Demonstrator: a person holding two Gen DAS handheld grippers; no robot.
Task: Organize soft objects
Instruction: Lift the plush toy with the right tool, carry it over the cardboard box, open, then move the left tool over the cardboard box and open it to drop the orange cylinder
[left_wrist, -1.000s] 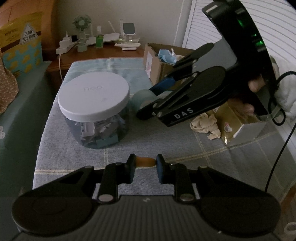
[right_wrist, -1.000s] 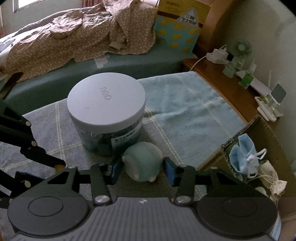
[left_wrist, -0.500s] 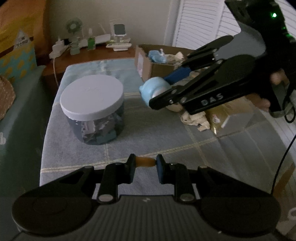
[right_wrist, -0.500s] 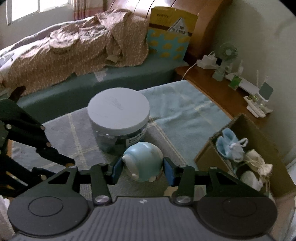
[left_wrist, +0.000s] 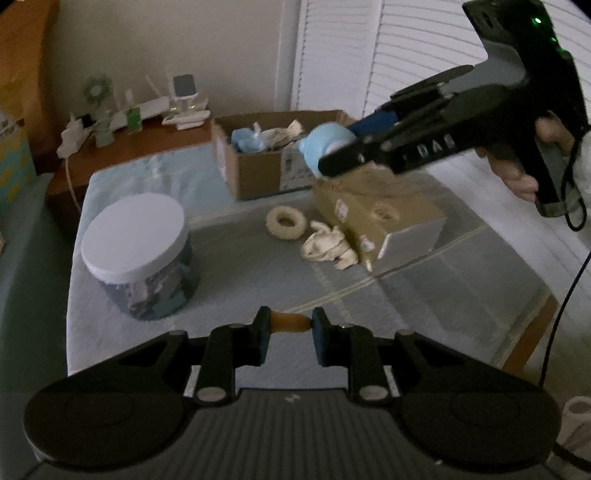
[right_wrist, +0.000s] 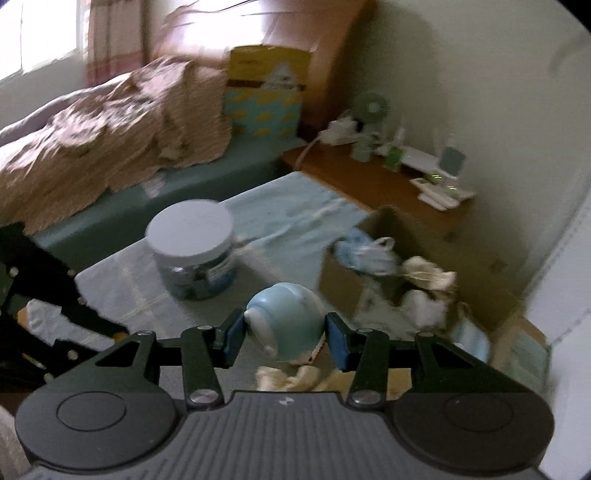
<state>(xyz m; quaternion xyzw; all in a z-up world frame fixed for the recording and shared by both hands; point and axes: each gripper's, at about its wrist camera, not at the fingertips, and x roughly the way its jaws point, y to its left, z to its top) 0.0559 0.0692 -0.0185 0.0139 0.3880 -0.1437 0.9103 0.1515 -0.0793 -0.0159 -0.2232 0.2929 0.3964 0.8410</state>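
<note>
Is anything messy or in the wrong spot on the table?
Yes. A cream fabric ring and a crumpled cream cloth lie loose on the table cloth beside the tan box, outside the open cardboard box where other soft things are.

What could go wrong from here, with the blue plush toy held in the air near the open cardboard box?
1. The right gripper pinches the round blue plush toy only at its sides; it could slip out short of the open cardboard box.
2. The box already holds face masks and cloth items, so the toy might sit high or roll off.
3. The left gripper holds a small orange piece by its ends; it could drop.
</note>
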